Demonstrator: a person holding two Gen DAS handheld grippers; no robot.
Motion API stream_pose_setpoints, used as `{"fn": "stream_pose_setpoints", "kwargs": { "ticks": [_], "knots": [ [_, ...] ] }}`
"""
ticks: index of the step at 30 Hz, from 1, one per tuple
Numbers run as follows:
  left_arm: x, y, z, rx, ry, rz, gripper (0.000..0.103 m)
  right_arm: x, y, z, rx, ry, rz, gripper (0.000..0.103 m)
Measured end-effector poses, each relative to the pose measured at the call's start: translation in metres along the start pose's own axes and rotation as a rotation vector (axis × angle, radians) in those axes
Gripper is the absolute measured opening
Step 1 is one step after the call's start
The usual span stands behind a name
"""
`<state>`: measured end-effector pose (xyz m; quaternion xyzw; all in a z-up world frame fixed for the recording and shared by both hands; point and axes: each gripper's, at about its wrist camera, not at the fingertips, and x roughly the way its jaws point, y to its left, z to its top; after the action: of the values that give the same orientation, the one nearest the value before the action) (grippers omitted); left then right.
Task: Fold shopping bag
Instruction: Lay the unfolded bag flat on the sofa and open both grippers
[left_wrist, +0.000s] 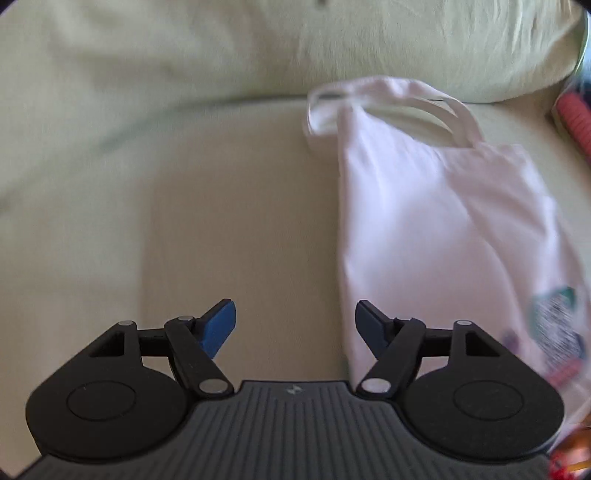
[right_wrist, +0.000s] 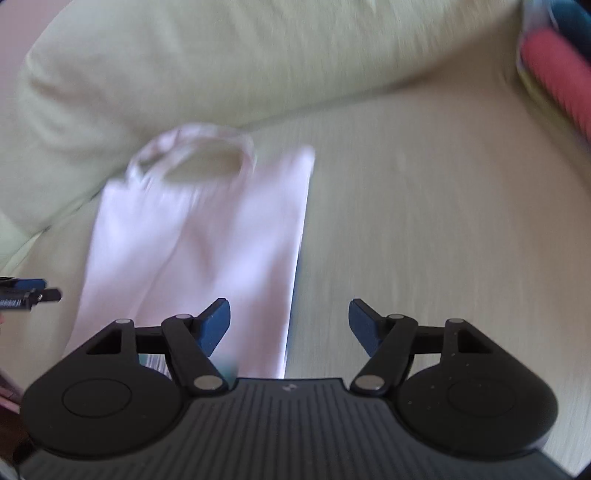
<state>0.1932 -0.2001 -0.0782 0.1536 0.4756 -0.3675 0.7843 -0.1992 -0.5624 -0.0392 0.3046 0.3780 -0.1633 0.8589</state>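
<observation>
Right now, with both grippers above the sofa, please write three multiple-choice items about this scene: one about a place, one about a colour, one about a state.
1. Where does the shopping bag lie?
A. on the sofa seat
B. on a wooden floor
C. inside a box

2. What colour is the bag's cloth?
A. black
B. white
C. dark green

3. How do the left gripper and the right gripper stand?
A. both shut on the bag
B. one shut on a handle
C. both open, holding nothing

Answers:
1 A: the bag lies flat on the pale seat, its handles toward the back cushion.
2 B: the cloth looks white, with a small print near the bottom.
3 C: each pair of blue fingers stands apart with nothing between.
</observation>
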Motion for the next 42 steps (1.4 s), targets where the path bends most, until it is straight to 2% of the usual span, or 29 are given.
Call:
{"fn": "stream_pose_setpoints", "kwargs": {
  "ticks": [3, 5, 8, 9, 10, 11, 12, 13, 14, 16, 17, 18, 20, 23, 25, 26, 29, 30, 32, 33, 34, 35, 38, 40, 42],
  "knots": [
    [-0.02, 0.001, -0.046, -0.107, 0.023, -0.072, 0.073, -0.019, 0.004, -0.055, 0.088, 0.063, 0.031, 0.068],
    [-0.022, 0.001, -0.072, -0.197, 0.028, -0.142, 0.073, -0.026, 0.004, -0.082, 0.156, 0.064, 0.08, 0.068],
    [-0.01, 0.005, -0.083, -0.333, 0.023, -0.24, 0.073, -0.026, 0.005, -0.097, 0.211, 0.008, 0.087, 0.069],
    [-0.009, 0.003, -0.086, -0.364, 0.023, -0.243, 0.07, -0.024, 0.006, -0.098, 0.225, -0.007, 0.088, 0.07],
    [-0.005, 0.001, -0.088, -0.396, 0.025, -0.254, 0.061, -0.021, 0.008, -0.099, 0.238, -0.017, 0.106, 0.068],
    [0.002, 0.002, -0.094, -0.461, 0.022, -0.293, 0.06, -0.018, 0.01, -0.098, 0.25, -0.021, 0.141, 0.06],
    [0.003, -0.002, -0.098, -0.474, 0.011, -0.288, 0.049, -0.011, 0.012, -0.097, 0.268, -0.012, 0.167, 0.025],
    [0.004, -0.005, -0.1, -0.457, -0.008, -0.287, 0.025, -0.001, 0.015, -0.096, 0.287, 0.01, 0.179, 0.006],
    [-0.003, -0.006, -0.101, -0.45, -0.033, -0.296, 0.015, 0.004, 0.02, -0.096, 0.289, 0.017, 0.167, 0.006],
    [-0.015, -0.008, -0.103, -0.435, -0.084, -0.314, 0.015, -0.001, 0.035, -0.099, 0.226, -0.021, 0.118, 0.005],
    [-0.023, -0.006, -0.103, -0.419, -0.103, -0.309, 0.015, -0.01, 0.041, -0.099, 0.211, -0.05, 0.138, 0.005],
    [-0.044, -0.012, -0.101, -0.33, -0.178, -0.266, 0.015, -0.021, 0.045, -0.098, 0.208, -0.082, 0.177, 0.005],
    [-0.058, -0.014, -0.102, -0.279, -0.202, -0.245, 0.015, -0.039, 0.049, -0.097, 0.204, -0.121, 0.213, 0.004],
    [-0.052, -0.009, -0.113, -0.292, -0.122, -0.258, 0.02, -0.034, 0.041, -0.104, 0.25, -0.064, 0.148, 0.003],
    [-0.029, -0.012, -0.127, -0.3, -0.018, -0.19, 0.025, -0.016, 0.031, -0.116, 0.31, 0.001, 0.076, 0.003],
    [-0.027, -0.012, -0.129, -0.305, -0.01, -0.176, 0.025, -0.011, 0.029, -0.12, 0.322, 0.009, 0.053, 0.004],
    [-0.029, -0.006, -0.137, -0.328, 0.016, -0.051, 0.019, -0.01, 0.032, -0.124, 0.299, -0.005, 0.026, 0.004],
    [-0.033, -0.005, -0.138, -0.318, 0.012, -0.003, 0.019, -0.012, 0.033, -0.122, 0.285, -0.005, 0.012, 0.009],
    [-0.049, -0.003, -0.139, -0.303, -0.027, 0.038, 0.017, -0.018, 0.034, -0.12, 0.264, -0.009, -0.013, 0.016],
    [-0.057, -0.002, -0.139, -0.295, -0.047, 0.058, 0.016, -0.023, 0.032, -0.12, 0.265, -0.025, -0.018, 0.024],
    [-0.064, -0.003, -0.138, -0.288, -0.071, 0.041, 0.016, -0.028, 0.03, -0.121, 0.268, -0.047, -0.02, 0.029],
    [-0.073, -0.012, -0.135, -0.257, -0.112, 0.004, 0.016, -0.031, 0.028, -0.122, 0.273, -0.06, -0.016, 0.03],
    [-0.074, -0.04, -0.125, -0.16, -0.159, -0.021, 0.018, -0.03, 0.023, -0.125, 0.283, -0.087, 0.012, 0.029],
    [-0.061, -0.062, -0.113, -0.095, -0.137, -0.005, 0.018, -0.023, 0.031, -0.125, 0.227, -0.067, -0.041, 0.012],
    [-0.038, -0.077, -0.109, -0.043, -0.063, 0.081, 0.02, -0.018, 0.039, -0.126, 0.173, -0.057, -0.111, 0.012]
  ]
}}
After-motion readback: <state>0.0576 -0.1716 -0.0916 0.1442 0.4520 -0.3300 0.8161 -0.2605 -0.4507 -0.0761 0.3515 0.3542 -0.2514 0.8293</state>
